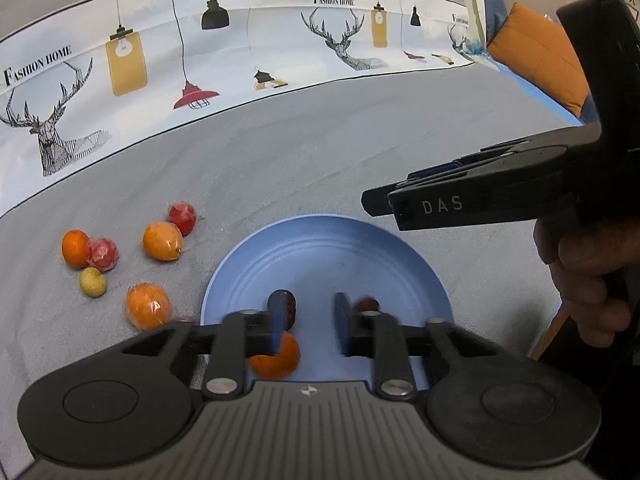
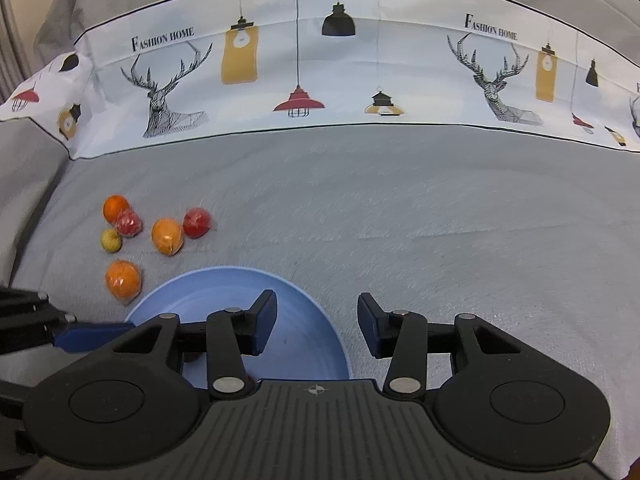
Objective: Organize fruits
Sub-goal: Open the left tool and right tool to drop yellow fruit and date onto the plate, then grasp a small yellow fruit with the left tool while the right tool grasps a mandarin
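Even soft light, faint shadows, strong fisheye edge bending, slight blur.

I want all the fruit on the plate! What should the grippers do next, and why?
Probably send the left gripper, its jaws empty, over to the wrapped orange lying just off the blue plate. Six fruits are on the cloth, and that one lies closest to the rim.

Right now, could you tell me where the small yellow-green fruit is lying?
The small yellow-green fruit lies on the grey cloth left of the blue plate in both wrist views, just below the orange and wrapped red fruit.
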Demonstrator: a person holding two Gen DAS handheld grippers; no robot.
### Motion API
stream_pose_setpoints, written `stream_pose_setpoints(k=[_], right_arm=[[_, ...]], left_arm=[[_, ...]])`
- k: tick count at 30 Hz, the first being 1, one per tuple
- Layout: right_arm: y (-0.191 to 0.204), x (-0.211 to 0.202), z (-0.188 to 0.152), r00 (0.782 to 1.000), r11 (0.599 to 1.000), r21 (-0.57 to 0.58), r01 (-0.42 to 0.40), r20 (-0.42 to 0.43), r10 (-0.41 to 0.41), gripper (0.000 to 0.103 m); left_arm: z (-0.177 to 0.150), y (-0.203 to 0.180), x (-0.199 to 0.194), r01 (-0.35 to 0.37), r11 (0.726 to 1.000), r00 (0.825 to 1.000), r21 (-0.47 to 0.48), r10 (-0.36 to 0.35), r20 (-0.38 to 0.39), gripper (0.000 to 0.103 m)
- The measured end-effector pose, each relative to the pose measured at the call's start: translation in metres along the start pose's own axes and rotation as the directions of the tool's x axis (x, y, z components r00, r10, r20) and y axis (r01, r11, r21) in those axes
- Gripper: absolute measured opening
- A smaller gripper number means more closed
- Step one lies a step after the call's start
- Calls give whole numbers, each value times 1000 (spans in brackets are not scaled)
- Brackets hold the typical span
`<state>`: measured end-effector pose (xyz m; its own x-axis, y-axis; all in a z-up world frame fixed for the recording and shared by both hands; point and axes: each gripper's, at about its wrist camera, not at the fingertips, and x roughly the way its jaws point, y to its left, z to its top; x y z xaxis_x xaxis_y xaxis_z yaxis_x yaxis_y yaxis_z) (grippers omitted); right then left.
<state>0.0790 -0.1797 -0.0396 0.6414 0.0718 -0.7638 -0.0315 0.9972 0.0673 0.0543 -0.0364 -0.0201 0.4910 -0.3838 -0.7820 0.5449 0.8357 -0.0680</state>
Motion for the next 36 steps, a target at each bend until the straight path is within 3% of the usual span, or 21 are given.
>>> stream_pose_setpoints(k=[3, 9, 16, 24, 28, 30, 32, 34, 36], right_arm=[[0, 0, 1, 1000, 1000, 7, 1, 6, -1, 47], [1, 0, 4, 1000, 1000, 12, -6, 16, 6, 47], [6, 5, 6, 1000, 1000, 6, -22, 10, 22, 46], [15, 5, 14, 997, 998, 15, -58, 47, 57, 29], [16, 6, 16, 996, 997, 32, -71, 56, 69, 28], [17, 6, 18, 995, 996, 35, -81, 61, 79, 28], [19, 8, 20, 992, 994, 32, -105, 67, 102, 28], [22, 11, 24, 989, 991, 30, -128, 72, 126, 28], [25, 17, 29, 984, 984, 48, -170, 68, 166, 28]], left_arm=[[1, 2, -3, -2, 1000, 1000, -11, 2, 14, 10], [6, 17, -6, -33, 997, 999, -67, 35, 27, 10], [15, 33, -26, -145, 987, 985, -66, 151, 90, 10], [50, 96, -31, -193, 956, 971, -221, 219, 98, 12], [42, 155, -20, -217, 904, 965, -369, 256, 61, 12], [30, 185, -14, -230, 836, 967, -498, 254, -20, 13], [22, 204, -15, -199, 772, 973, -604, 229, -28, 15], [19, 210, -10, -169, 746, 980, -644, 194, -32, 22], [19, 208, -2, -152, 744, 986, -650, 160, -47, 28]])
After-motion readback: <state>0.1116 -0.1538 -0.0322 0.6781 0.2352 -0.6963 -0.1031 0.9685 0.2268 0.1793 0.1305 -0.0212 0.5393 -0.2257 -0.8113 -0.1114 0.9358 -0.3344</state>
